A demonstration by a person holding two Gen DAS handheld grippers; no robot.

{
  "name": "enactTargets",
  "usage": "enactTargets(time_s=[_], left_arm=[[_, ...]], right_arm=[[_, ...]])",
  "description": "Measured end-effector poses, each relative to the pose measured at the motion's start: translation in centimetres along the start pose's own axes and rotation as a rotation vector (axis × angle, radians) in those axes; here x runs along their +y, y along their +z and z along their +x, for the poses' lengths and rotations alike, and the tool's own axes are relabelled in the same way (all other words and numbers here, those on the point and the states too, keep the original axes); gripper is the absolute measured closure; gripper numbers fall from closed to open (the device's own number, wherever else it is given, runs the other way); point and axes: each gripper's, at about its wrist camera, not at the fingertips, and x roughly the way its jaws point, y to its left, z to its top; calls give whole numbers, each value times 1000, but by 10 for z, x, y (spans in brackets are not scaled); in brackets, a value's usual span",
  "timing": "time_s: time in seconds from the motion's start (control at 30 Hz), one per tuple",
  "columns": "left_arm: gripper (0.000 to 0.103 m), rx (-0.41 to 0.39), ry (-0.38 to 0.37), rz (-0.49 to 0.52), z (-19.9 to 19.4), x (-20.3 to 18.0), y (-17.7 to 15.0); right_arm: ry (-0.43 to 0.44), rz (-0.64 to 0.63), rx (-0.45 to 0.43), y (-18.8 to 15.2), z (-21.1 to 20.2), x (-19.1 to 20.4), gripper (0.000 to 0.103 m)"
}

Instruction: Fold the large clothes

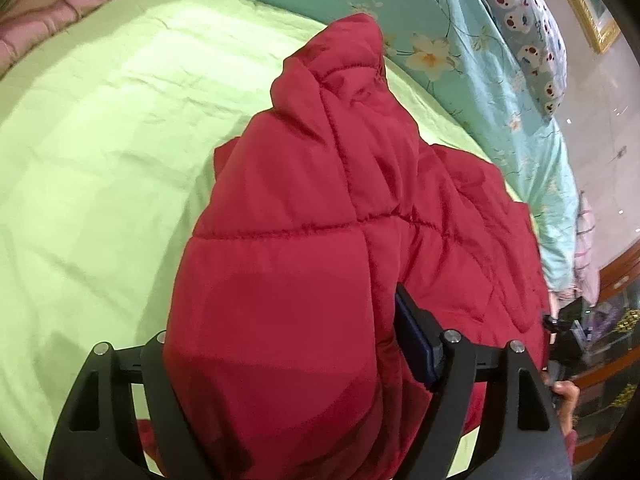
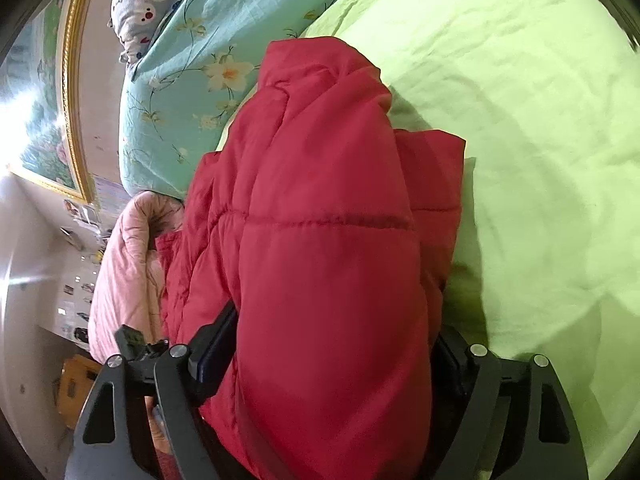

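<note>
I am keeping my left gripper [image 1: 280, 344] and right gripper [image 2: 332, 344] spread wide around the red puffer jacket [image 1: 320, 208], which is lying bunched on the green bed sheet [image 1: 100, 140]; the pads are seemingly not pressing it, though folds are hiding them.

Red quilted jacket [image 1: 304, 220], lime-green sheet [image 1: 100, 140], teal floral quilt [image 1: 440, 20], pink blanket [image 2: 124, 264]

The red quilted jacket [image 1: 304, 248] bulges between the left gripper [image 1: 280, 344] fingers, hiding its left pad; the jacket's near end runs off the bottom edge, below both tongs
</note>
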Motion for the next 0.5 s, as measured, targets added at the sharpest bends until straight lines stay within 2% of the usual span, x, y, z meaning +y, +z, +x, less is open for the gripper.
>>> enactTargets(time_s=[0.5], left_arm=[[22,45,12,2,-11,2,-1]], right_arm=[[-2,31,4,1,-8,-3,16]])
